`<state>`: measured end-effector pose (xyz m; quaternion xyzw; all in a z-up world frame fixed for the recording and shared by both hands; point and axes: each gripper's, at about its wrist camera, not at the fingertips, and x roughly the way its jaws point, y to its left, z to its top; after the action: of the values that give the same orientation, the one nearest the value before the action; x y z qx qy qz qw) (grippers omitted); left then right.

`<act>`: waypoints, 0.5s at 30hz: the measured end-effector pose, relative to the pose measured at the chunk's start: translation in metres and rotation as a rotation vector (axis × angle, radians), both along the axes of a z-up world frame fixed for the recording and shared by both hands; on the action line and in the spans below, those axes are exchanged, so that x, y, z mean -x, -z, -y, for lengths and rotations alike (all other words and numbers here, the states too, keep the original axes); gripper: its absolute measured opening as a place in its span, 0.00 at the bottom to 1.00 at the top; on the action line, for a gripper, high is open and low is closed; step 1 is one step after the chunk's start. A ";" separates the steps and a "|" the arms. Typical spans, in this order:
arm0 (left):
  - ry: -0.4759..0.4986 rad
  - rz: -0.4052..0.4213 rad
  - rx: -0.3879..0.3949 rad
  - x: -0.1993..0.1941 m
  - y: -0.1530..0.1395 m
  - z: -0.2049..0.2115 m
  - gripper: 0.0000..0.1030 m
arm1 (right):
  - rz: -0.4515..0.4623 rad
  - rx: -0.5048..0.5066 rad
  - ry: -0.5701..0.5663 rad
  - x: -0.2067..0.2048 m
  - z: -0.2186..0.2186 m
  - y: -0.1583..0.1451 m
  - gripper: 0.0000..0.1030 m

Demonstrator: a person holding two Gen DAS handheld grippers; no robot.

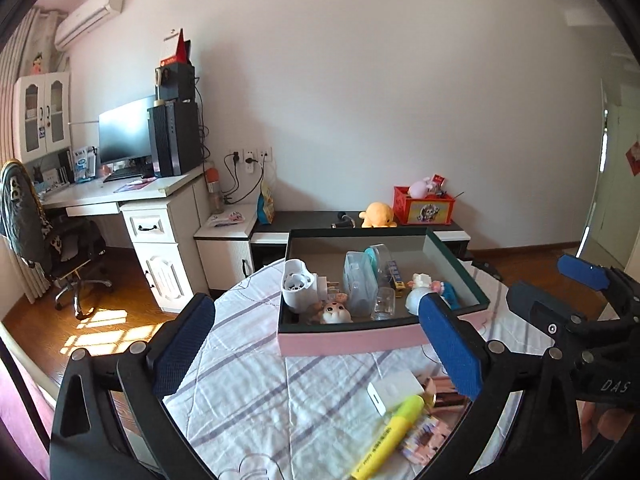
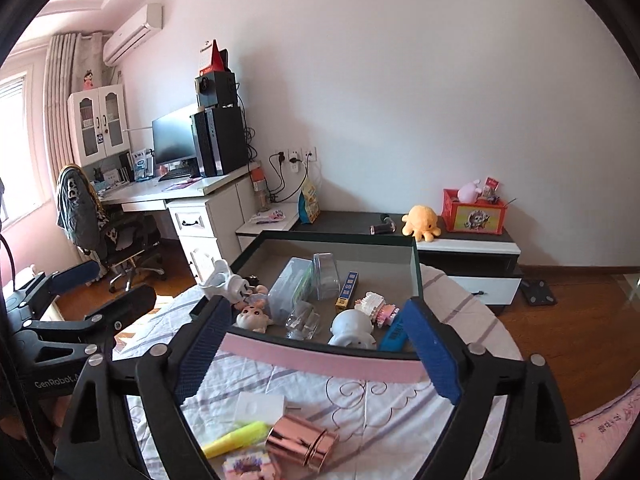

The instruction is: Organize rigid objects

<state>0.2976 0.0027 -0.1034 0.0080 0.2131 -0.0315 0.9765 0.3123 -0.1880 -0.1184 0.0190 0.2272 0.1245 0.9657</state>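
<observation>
Box (image 2: 320, 364), pink-walled, holds sorted trinkets at twelve o'clock. Only the right wrist view shows the cylindrical rose-gold tin (image 2: 302, 442) whole. Left gripper (image 1: 316, 344) and right gripper (image 2: 316, 348) spread, empty.

Pink box (image 2: 320, 362) — yellow highlighter (image 2: 236, 438)

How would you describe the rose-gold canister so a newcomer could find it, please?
Start at the pink-sided box on the checked cloth. In front of it lies a small cluster; the rose-gold canister lies on its side beside the yellow highlighter, the only shiny metallic item there.
</observation>
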 end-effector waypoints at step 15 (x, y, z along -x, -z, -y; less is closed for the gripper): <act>-0.038 0.173 -0.046 0.146 -0.023 0.009 1.00 | 0.164 0.025 0.092 0.165 -0.009 -0.036 1.00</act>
<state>0.1516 -0.0065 -0.0801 0.0288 0.1290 -0.0074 0.9912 0.1469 -0.1788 -0.0821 0.0069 0.1481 0.0785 0.9858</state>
